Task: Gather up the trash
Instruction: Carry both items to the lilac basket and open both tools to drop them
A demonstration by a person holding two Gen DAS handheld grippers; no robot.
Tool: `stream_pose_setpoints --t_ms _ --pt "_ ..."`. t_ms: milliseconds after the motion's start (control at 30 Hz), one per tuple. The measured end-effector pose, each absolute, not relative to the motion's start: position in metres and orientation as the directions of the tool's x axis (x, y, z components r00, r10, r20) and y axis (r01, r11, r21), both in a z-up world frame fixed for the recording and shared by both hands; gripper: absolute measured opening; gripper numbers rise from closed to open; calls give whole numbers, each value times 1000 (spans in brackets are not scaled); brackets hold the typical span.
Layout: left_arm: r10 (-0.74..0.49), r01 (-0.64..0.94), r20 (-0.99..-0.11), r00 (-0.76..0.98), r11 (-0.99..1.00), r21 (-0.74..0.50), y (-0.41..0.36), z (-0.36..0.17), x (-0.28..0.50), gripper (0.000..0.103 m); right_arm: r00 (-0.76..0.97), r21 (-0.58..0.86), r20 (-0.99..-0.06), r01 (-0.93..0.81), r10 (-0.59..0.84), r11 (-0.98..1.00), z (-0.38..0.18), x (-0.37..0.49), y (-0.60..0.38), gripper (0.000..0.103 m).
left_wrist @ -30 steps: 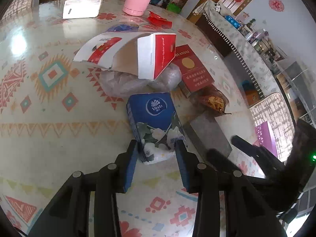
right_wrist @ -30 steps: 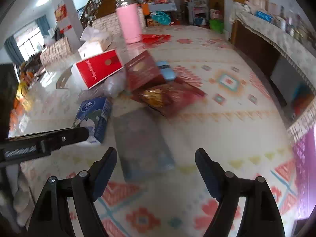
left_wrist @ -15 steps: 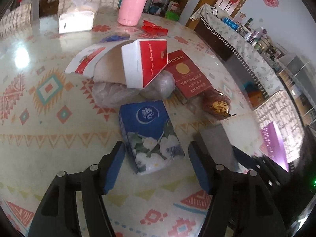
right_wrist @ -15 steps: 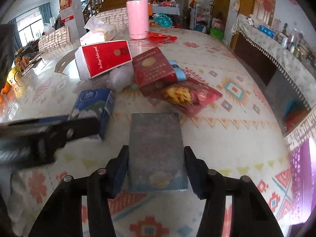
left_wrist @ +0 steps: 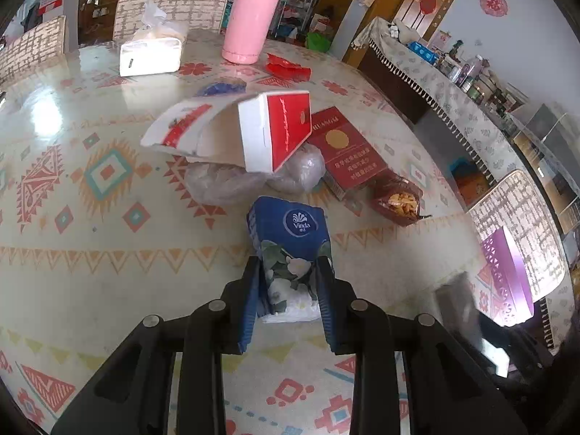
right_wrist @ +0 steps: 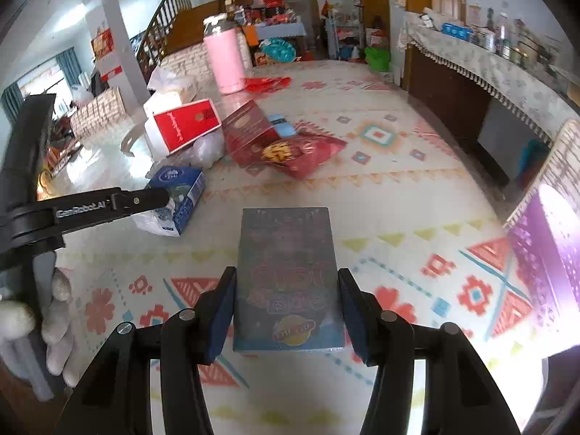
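A blue Vinda tissue pack (left_wrist: 293, 228) lies on the patterned tablecloth (left_wrist: 90, 253), its near end squeezed between my left gripper's (left_wrist: 288, 279) closing jaws. The pads press into its sides. From the right wrist view the same tissue pack (right_wrist: 181, 188) sits at the left, with the left gripper's finger (right_wrist: 145, 197) alongside it. My right gripper (right_wrist: 286, 290) is shut on a flat grey foil packet (right_wrist: 286, 253), a pad on each long side. A gloved hand (right_wrist: 54, 311) holds the left tool.
Behind the tissue pack lie a crumpled clear bag (left_wrist: 224, 181), a red-and-white carton (left_wrist: 268, 134), a red box (left_wrist: 344, 152) and a snack bag (left_wrist: 398, 199). A pink bottle (left_wrist: 252, 21) and white tissue box (left_wrist: 150, 54) stand at the back. A purple box (left_wrist: 507, 272) is right.
The left jaws spread wide, then closed onto the blue tissue pack. The right jaws closed on the grey packet and carried it to the right, away from the pile.
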State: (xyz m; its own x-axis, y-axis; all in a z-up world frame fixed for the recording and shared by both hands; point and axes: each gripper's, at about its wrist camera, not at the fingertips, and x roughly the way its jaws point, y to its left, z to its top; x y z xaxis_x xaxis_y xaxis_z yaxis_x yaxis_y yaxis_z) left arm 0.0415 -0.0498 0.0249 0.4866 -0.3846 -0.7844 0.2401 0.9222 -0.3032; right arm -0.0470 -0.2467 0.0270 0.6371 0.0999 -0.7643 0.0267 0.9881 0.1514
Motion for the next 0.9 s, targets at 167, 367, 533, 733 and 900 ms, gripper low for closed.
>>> stream_pose_setpoints --t_ms 167,367,533,733,900 --pt "-360 236 -787 500 932 -276 -59 20 41 58 633 168 -768 52 98 984 23 -63 -260 59" --pt "-269 253 -805 529 955 -153 -84 14 43 65 633 196 -766 67 110 978 20 -76 -269 59" --pt "-136 282 -822 553 959 31 -111 11 34 51 652 201 -751 73 105 977 24 -89 -275 59" --pt "-218 325 -813 540 945 -38 -111 27 5 50 673 218 -731 81 108 972 31 -107 -292 59" --pt "-313 386 -793 523 916 -107 -117 49 -22 50 691 262 -712 104 120 959 34 -119 -315 59"
